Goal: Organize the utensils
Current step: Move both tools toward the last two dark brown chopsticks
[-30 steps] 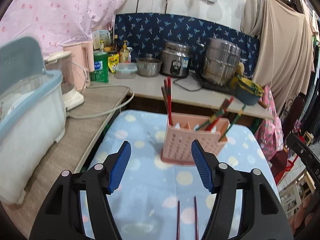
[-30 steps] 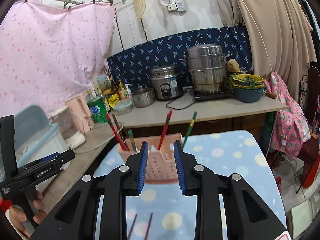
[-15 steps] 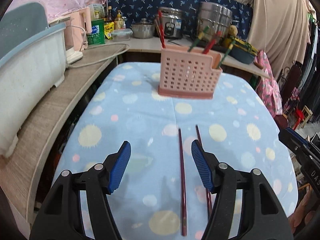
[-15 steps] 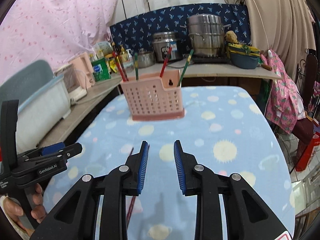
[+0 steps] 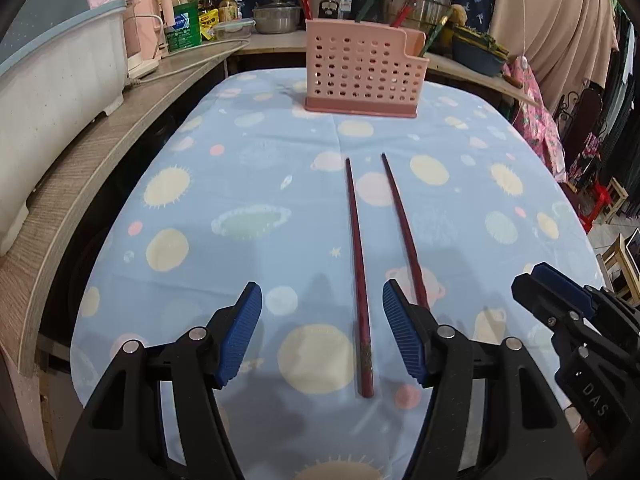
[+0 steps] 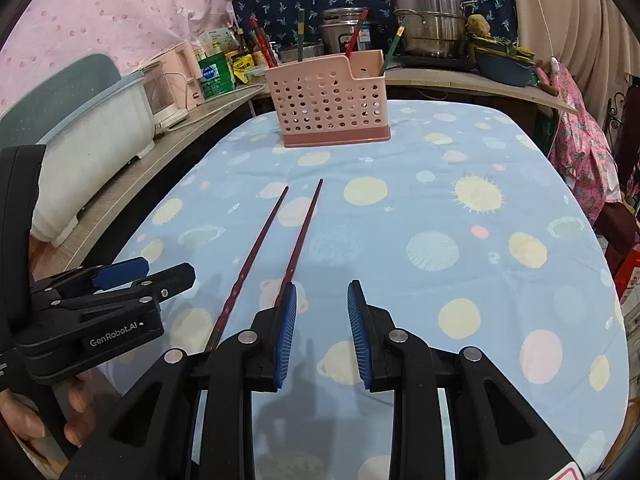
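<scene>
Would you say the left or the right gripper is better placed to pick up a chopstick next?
Left, probably. The left gripper is open with the left chopstick lying between its fingers. The right gripper is narrower, and both chopsticks lie to its left, outside its fingers.

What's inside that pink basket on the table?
The pink basket holds several red and green chopsticks, standing upright and leaning. Only their tops show; its perforated wall covers the lower ends and anything else inside.

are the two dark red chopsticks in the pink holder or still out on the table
Out: both dark red chopsticks lie flat on the blue tablecloth, apart from the pink holder.
</scene>
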The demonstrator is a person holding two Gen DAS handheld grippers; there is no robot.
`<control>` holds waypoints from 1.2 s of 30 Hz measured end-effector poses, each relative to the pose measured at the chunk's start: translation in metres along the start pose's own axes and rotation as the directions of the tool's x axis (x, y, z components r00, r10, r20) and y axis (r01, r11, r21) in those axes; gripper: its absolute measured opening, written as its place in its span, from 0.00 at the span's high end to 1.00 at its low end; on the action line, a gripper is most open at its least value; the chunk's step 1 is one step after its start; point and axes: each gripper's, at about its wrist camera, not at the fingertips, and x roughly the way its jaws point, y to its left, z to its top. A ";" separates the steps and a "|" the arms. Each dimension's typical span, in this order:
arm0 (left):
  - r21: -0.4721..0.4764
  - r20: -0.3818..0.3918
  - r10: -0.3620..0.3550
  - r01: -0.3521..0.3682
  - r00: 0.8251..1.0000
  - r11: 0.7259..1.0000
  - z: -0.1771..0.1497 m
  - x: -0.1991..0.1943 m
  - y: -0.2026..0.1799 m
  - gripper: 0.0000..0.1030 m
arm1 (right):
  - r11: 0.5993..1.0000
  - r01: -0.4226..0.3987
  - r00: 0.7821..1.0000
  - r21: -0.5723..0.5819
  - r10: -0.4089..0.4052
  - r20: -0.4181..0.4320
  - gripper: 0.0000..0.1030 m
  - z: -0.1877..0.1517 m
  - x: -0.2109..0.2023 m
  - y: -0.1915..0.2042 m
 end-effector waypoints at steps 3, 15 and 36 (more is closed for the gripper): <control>-0.001 -0.012 0.006 -0.006 1.000 1.000 -0.006 0.002 -0.001 0.42 | 1.000 -0.007 1.000 -0.007 0.006 -0.018 0.75 -0.006 0.003 0.004; -0.008 -0.053 0.014 -0.014 0.999 1.000 -0.022 0.009 -0.001 0.42 | 1.000 -0.024 0.998 -0.013 0.023 -0.061 0.74 -0.021 0.011 0.012; -0.036 -0.120 -0.002 -0.003 0.993 0.999 -0.039 0.018 0.006 0.34 | 0.999 -0.048 0.991 -0.002 0.048 -0.125 0.68 -0.035 0.028 0.020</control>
